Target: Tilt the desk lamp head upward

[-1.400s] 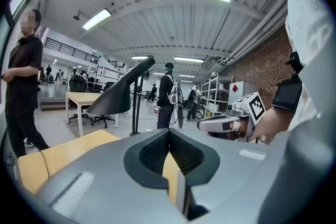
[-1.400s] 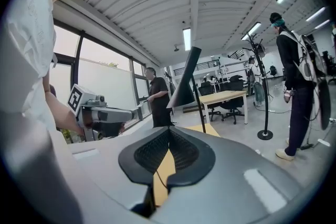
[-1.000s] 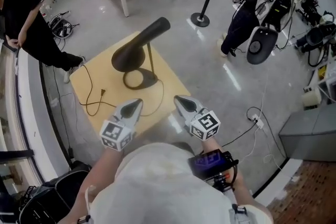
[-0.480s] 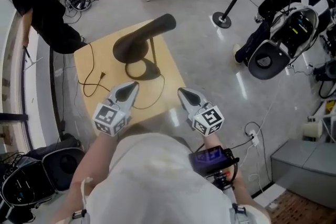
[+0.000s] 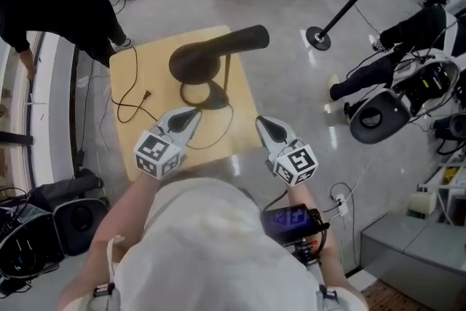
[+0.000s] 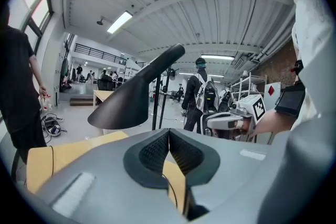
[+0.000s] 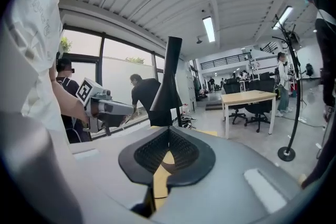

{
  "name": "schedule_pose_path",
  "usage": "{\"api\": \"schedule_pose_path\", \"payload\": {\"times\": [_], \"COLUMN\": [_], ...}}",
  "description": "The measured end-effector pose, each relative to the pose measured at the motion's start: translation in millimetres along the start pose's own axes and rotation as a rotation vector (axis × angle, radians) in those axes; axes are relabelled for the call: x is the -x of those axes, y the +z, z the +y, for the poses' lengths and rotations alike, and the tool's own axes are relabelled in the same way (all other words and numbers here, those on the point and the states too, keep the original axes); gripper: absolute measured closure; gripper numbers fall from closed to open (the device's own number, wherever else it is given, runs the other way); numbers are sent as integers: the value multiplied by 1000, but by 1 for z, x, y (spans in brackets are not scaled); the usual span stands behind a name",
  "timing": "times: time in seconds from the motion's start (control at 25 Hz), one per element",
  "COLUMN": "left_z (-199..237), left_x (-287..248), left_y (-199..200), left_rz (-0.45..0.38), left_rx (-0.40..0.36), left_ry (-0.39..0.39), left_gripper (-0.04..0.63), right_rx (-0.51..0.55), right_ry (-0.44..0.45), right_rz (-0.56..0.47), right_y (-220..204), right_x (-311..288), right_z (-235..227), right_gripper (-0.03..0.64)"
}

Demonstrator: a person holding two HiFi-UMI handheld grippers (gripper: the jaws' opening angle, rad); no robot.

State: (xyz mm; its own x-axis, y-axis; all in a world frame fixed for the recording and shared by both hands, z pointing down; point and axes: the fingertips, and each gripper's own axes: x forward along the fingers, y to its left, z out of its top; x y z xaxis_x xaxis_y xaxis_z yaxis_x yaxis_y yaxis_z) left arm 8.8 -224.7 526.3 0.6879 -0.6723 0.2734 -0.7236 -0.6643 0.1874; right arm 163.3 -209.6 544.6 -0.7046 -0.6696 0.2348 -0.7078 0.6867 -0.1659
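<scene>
I see the black desk lamp (image 5: 211,62) standing on the small wooden table (image 5: 145,69). Its cone head (image 6: 131,102) has the wide mouth facing down. My left gripper (image 5: 191,115) is near the lamp, on my side of its round base (image 5: 200,95). Its jaws are pressed together with nothing between them. My right gripper (image 5: 261,121) is near the lamp too, to its right, also closed and empty. Neither gripper touches the lamp. The cord (image 5: 127,105) lies on the table left of the lamp.
</scene>
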Motion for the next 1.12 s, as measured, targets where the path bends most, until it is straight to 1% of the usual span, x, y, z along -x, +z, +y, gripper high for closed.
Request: {"api": "schedule_pose_path", "payload": {"times": [0.24, 0.36, 0.48, 0.56, 0.68, 0.8, 0.96, 1.04, 1.12], "left_z": [21, 29, 40, 48, 58, 64, 72, 76, 81], "left_x": [0, -4, -6, -6, -6, -7, -9, -11, -13], "left_y": [-3, 1, 1, -1, -4, -8, -15, -19, -17], "left_rz": [4, -4, -4, 4, 16, 26, 43, 52, 52], "left_rx": [33, 65, 102, 125, 154, 169, 200, 231, 255], "left_ry": [-11, -16, -10, -5, 2, 6, 8, 3, 0], "left_gripper": [578, 564, 551, 538, 526, 515, 492, 465, 442], "right_rx": [131, 240, 360, 444, 557, 629, 761, 873, 1046], "right_ry": [8, 16, 15, 24, 38, 27, 31, 42, 48], "right_rz": [35, 54, 32, 21, 39, 66, 117, 159, 206], "right_y": [37, 74, 123, 154, 186, 206, 225, 233, 242], "right_x": [0, 1, 0, -4, -11, -16, -25, -32, -41], "right_z": [-20, -30, -31, -25, -13, -6, -1, 2, 5], "right_gripper": [601, 601, 597, 571, 512, 477, 422, 371, 347]}}
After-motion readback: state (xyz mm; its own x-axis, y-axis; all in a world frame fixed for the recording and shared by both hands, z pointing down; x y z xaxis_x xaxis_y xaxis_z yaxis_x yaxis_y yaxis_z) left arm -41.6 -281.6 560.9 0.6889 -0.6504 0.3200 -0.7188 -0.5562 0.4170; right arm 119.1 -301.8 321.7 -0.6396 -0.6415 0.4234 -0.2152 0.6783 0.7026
